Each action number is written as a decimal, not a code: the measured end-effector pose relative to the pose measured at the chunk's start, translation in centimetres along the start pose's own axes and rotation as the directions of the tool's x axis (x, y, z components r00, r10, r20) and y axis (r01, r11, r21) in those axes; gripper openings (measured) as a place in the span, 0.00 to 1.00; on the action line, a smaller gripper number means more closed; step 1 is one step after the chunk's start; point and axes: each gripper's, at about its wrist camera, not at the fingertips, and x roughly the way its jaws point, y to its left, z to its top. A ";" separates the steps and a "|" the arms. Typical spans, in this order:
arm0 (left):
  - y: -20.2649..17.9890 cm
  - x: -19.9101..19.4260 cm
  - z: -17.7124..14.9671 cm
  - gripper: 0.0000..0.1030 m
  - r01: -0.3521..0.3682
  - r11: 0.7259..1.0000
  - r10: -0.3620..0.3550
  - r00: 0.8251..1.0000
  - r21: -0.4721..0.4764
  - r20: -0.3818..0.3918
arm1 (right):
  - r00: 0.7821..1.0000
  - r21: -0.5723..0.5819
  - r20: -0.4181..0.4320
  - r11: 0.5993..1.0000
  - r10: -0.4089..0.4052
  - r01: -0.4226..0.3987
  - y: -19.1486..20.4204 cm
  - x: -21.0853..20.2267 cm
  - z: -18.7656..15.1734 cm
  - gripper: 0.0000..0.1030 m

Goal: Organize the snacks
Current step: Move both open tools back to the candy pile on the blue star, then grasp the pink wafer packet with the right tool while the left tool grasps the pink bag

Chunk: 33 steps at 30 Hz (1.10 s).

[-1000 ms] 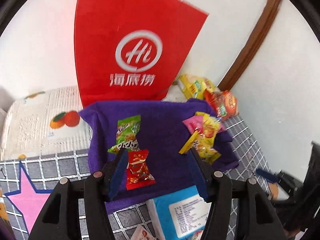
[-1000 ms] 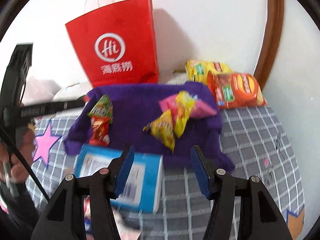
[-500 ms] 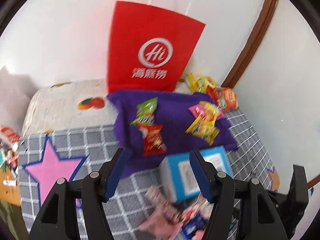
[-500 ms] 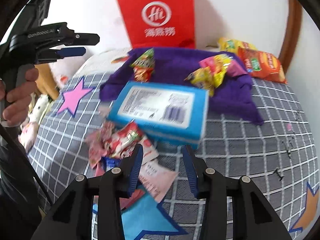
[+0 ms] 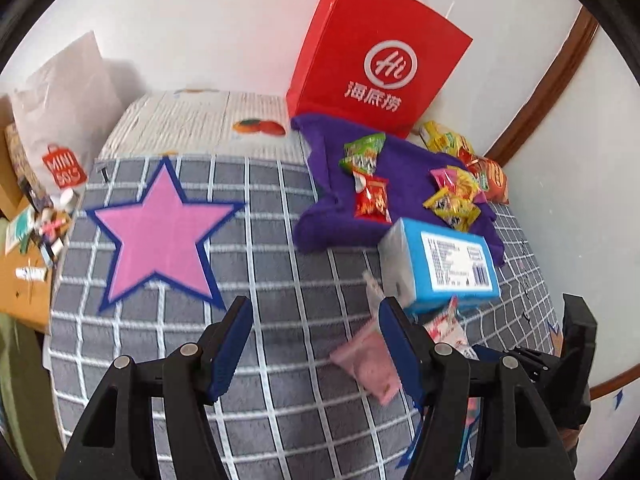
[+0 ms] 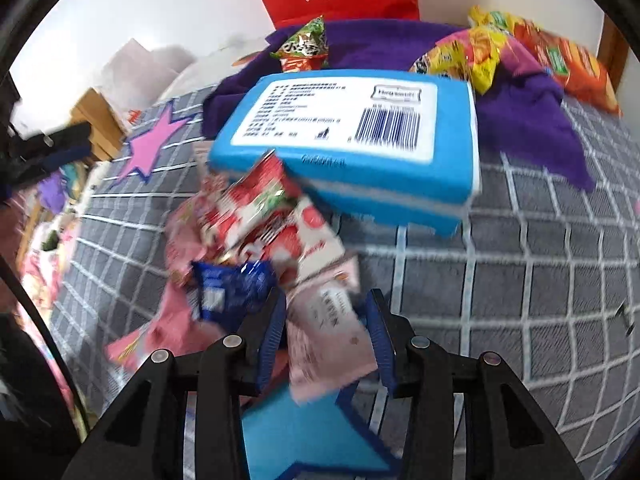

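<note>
In the left wrist view the left gripper (image 5: 314, 344) has moved back from the purple cloth (image 5: 404, 184); its jaws stand apart over the grid blanket (image 5: 280, 264), the snack pile (image 5: 400, 352) at its right. In the right wrist view the right gripper (image 6: 326, 328) came down, jaws narrowed around a pale pink packet (image 6: 328, 340), blue box (image 6: 352, 140) ahead

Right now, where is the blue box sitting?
The blue box lies on the grey checked blanket, centre of the right wrist view, its far edge against the purple cloth, snack packets piled at its near-left corner.
</note>
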 end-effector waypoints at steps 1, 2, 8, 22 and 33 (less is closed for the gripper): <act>-0.1 0.1 -0.4 0.61 -0.001 1.000 0.001 1.000 0.002 -0.007 | 1.000 0.001 0.001 1.000 0.013 -0.013 0.0 -0.2 -0.4 0.41; -0.3 0.3 -0.9 0.61 -0.002 1.000 0.002 1.000 0.006 -0.014 | 1.000 -0.001 0.003 1.000 0.023 -0.023 0.1 -0.5 -0.9 0.41; -1.1 0.1 -2.7 0.61 -0.002 1.000 0.002 0.999 0.025 -0.032 | 1.000 -0.023 0.007 1.000 -0.010 0.010 0.8 -0.4 -1.7 0.50; -4.3 0.5 -5.7 0.61 0.037 0.997 -0.032 0.997 0.068 -0.072 | 0.979 0.022 0.096 0.984 -0.179 0.178 -0.5 -2.3 -3.3 0.37; -11.6 3.2 -8.0 0.62 0.131 0.969 -0.101 0.984 0.210 -0.149 | 0.959 0.127 0.117 0.962 -0.257 0.242 -4.8 -4.3 -6.4 0.37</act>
